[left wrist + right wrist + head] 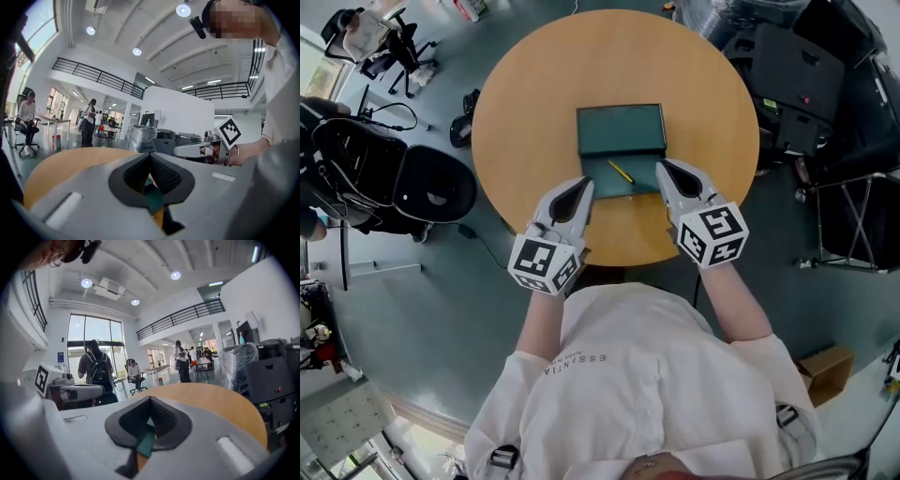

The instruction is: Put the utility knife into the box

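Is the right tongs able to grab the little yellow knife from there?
Probably yes. The utility knife lies uncovered on the open green box, close beside the right tongs, nothing between them. The tongs are shut, so they'd open first.

Left tool (583, 186), right tool (664, 168): jaws together.

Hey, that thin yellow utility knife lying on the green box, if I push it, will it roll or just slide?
The thin yellow utility knife looks very slim beside the dark green box, so it is probably light and easily flicked. It lies flat and diagonal on the green surface, so a push would likely make it slide or spin, not roll. Its low profile may make gripping it fiddly.
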Available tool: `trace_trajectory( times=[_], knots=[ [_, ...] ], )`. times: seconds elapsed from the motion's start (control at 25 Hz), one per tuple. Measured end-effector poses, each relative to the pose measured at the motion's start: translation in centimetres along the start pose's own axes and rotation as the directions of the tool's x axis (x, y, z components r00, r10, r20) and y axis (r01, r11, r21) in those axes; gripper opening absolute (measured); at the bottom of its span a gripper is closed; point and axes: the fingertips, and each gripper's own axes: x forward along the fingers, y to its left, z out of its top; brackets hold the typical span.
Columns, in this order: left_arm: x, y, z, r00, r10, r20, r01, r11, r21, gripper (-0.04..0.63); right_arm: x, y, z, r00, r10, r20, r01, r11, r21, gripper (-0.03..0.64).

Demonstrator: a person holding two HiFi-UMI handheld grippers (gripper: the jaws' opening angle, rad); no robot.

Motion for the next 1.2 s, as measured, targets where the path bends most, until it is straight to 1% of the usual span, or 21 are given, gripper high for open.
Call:
trace_trajectory(
  times=[0.12,0.24,0.36,0.48,0.52,0.6,0.72,0.8,0.88,1.0,1.12,1.2],
  knots=[
    [-1.5,-2.0,-0.3,1.0,0.019,0.017,-0.02,1.0,0.006,0.014,-2.5,0.9,-0.4,1.0,0.012,0.02,-0.011,0.999,-0.043,-0.008],
    [-3.5,-3.7,-2.1,0.998,0.058,-0.001,-0.058,0.998,-0.014,0.014,-5.3,1.6,-0.9,0.999,0.024,0.039,-0.021,0.996,-0.09,-0.008],
    [-5.7,-5.2,-3.7,0.994,0.107,0.001,-0.106,0.993,-0.041,0.014,-8.5,2.4,-0.9,0.994,0.054,0.099,-0.039,0.988,-0.152,-0.008],
    [-8.1,-6.7,-3.6,0.989,0.141,0.034,-0.139,0.989,-0.051,0.014,-11.4,3.7,-1.2,0.986,0.076,0.15,-0.042,0.976,-0.215,-0.008],
    [-9.0,-7.3,-3.2,0.989,0.143,0.043,-0.141,0.989,-0.045,0.014,-12.3,4.2,-1.3,0.985,0.075,0.156,-0.04,0.975,-0.219,-0.008],
    [-10.5,-8.5,-2.7,0.989,0.139,0.049,-0.139,0.99,-0.019,0.014,-13.6,5.0,-1.8,0.986,0.067,0.152,-0.037,0.98,-0.194,-0.008],
    [-11.3,-10.1,-3.2,0.991,0.126,0.045,-0.127,0.992,0.006,0.014,-15.0,5.1,-3.3,0.989,0.06,0.135,-0.038,0.986,-0.164,-0.008],
    [-11.6,-10.5,-3.6,0.989,0.137,0.056,-0.137,0.991,-0.007,0.014,-15.6,5.1,-4.2,0.992,0.051,0.118,-0.028,0.982,-0.189,-0.008],
    [-11.8,-10.6,-3.7,0.987,0.147,0.069,-0.145,0.989,-0.027,0.014,-16.2,5.3,-4.5,0.993,0.038,0.11,-0.011,0.971,-0.238,-0.008],
    [-12.1,-11.7,-4.2,0.991,0.117,0.068,-0.116,0.993,-0.017,0.014,-17.1,5.7,-4.9,0.994,0.021,0.109,0.009,0.963,-0.269,-0.008],
    [-13.1,-13.4,-5.0,0.996,0.076,0.054,-0.077,0.997,0.004,0.014,-18.2,6.4,-5.6,0.995,0.002,0.1,0.024,0.967,-0.254,-0.008],
    [-14.6,-14.1,-5.6,0.997,0.061,0.044,-0.061,0.998,0.0,0.014,-19.0,7.4,-6.3,0.996,-0.01,0.092,0.032,0.968,-0.248,-0.008]
  ],
)
